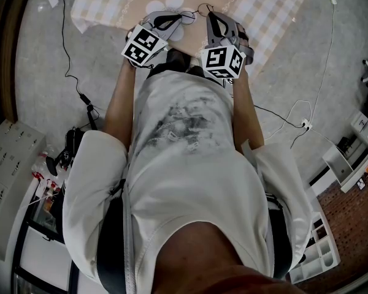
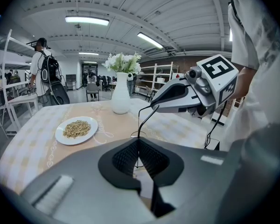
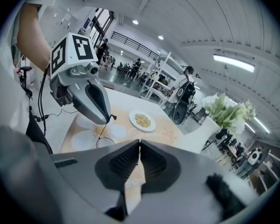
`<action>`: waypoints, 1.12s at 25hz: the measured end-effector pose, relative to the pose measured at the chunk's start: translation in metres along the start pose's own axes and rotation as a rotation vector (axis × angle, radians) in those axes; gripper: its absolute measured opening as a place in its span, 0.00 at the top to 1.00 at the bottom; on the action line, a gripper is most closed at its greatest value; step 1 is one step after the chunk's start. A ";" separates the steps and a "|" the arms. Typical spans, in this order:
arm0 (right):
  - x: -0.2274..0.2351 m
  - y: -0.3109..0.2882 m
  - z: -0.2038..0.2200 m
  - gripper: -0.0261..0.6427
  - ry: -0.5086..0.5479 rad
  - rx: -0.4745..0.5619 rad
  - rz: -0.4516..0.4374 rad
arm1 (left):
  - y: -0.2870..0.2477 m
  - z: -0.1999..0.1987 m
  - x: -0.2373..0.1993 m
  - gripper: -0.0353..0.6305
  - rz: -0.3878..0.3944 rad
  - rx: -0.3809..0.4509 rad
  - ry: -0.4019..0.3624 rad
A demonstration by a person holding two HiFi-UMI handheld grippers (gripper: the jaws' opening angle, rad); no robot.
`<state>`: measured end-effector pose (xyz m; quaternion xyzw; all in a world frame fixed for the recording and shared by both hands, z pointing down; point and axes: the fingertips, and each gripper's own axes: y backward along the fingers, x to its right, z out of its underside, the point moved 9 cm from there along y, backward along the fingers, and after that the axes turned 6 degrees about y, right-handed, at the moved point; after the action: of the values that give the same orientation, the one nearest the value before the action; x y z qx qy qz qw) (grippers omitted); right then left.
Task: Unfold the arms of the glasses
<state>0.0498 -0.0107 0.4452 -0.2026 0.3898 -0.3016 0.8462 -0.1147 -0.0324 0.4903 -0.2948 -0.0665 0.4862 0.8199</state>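
The glasses (image 2: pixel 144 120) are a thin black wire frame held in the air between my two grippers, above the table (image 2: pixel 32 143). My left gripper (image 2: pixel 139 146) is shut on the lower end of the wire, where a small lens ring shows just past its jaws. The right gripper (image 2: pixel 153 107) is shut on the upper end of the same wire. From the right gripper view, the glasses (image 3: pixel 104 132) hang from the left gripper (image 3: pixel 110 119), while the right gripper (image 3: pixel 139 149) has its jaws closed together. In the head view, left gripper (image 1: pixel 185 18) and right gripper (image 1: pixel 208 15) nearly meet.
A white plate of grains (image 2: pixel 76 129) lies left of centre on the checked tablecloth, with a white vase of flowers (image 2: pixel 121 94) behind it. Pale round mats (image 3: pixel 84 139) lie below the grippers. Cables (image 1: pixel 67 54) trail over the floor, and shelves and people stand further back.
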 end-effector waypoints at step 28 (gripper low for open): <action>0.026 0.011 0.022 0.93 -0.234 -0.005 0.057 | 0.001 0.001 -0.002 0.93 -0.011 0.016 0.025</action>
<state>0.0840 -0.0175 0.4382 -0.2271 0.2948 -0.2507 0.8937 -0.1170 -0.0335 0.4906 -0.2939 -0.0542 0.4786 0.8256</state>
